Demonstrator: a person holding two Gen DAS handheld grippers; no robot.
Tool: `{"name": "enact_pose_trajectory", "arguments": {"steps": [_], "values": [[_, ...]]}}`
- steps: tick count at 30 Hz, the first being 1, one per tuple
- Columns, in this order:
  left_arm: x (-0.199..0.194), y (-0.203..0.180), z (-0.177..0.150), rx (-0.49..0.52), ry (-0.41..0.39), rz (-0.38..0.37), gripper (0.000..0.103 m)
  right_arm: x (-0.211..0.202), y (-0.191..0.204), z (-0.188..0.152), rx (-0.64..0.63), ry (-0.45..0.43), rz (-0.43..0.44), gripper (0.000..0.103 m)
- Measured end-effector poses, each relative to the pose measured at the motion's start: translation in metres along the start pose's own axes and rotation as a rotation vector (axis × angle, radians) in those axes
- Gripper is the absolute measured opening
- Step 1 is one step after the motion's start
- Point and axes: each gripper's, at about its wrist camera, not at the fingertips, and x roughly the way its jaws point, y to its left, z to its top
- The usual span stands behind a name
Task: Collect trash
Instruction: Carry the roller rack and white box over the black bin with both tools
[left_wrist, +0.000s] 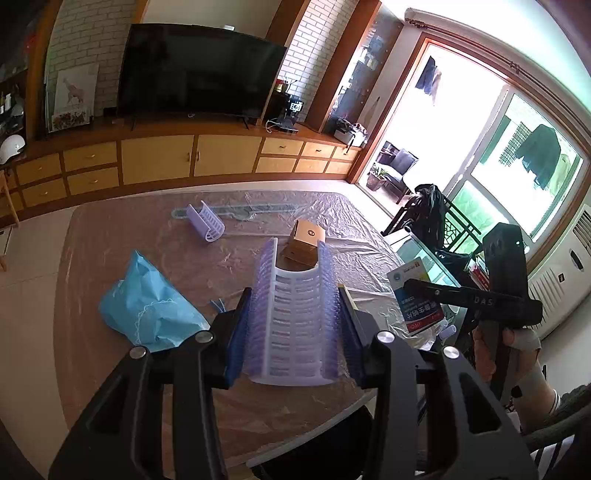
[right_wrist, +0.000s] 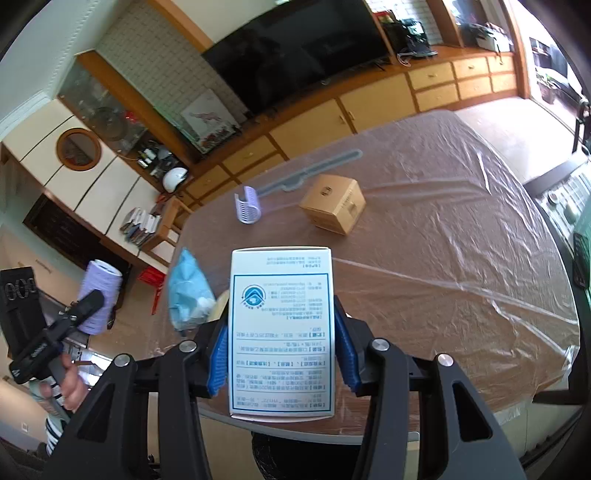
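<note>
A: Room first. Living room, brick-papered wall, long cabinet (left_wrist: 192, 158) of yellow drawers, sliding window (left_wrist: 491, 147) at the right with clothes hung outside.

B: Biggest item?

A: Table (left_wrist: 110, 229), brown top under a clear plastic sheet, taking most of the floor. Next the TV (left_wrist: 199, 70), dark, standing on the cabinet.

B: On the table?

A: Blue bag (left_wrist: 147, 306), crumpled, near the left edge. Cardboard box (right_wrist: 332, 203), closed, past the middle. Grey hanger (left_wrist: 236, 212) flat at the far side. One lilac slotted holder (left_wrist: 205, 223), half-round, tipped on its side just before the hanger.

B: And off the table?

A: Two pieces of trash, both held above the near edge. A second lilac holder (left_wrist: 291, 325), larger in view, is pinched by its long sides in the left gripper (left_wrist: 293, 321), blue pads tight against it. A white carton (right_wrist: 282, 332) with blue print is pinched by its narrow sides in the right gripper (right_wrist: 282, 343), pads pressed in.

B: Smallest?

A: White helmet (left_wrist: 11, 147) on the far left of the cabinet. A hand (left_wrist: 491, 350) on the right grip, striped cuff showing.
</note>
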Motion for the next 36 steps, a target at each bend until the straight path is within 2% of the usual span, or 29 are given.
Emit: {"name": "enact_pose_trajectory", "arguments": {"steps": [7, 14, 22, 27, 36], "values": [[-0.013, -0.012, -0.011, -0.003, -0.020, 0.002, 0.045, -0.031, 0.021, 0.000, -0.045, -0.010, 0.131, 0.047], [-0.015, -0.028, -0.037, 0.016, 0.006, 0.034, 0.045, -0.046, 0.022, -0.018, -0.074, 0.028, 0.208, 0.047], [0.006, -0.054, -0.090, 0.040, 0.098, 0.087, 0.045, -0.039, 0.020, -0.065, -0.141, 0.152, 0.212, 0.047], [0.016, -0.070, -0.122, 0.057, 0.154, 0.089, 0.045, -0.033, 0.018, -0.099, -0.174, 0.234, 0.215, 0.047], [0.029, -0.090, -0.172, 0.114, 0.258, 0.093, 0.045, -0.022, 0.014, -0.148, -0.243, 0.342, 0.154, 0.047]]}}
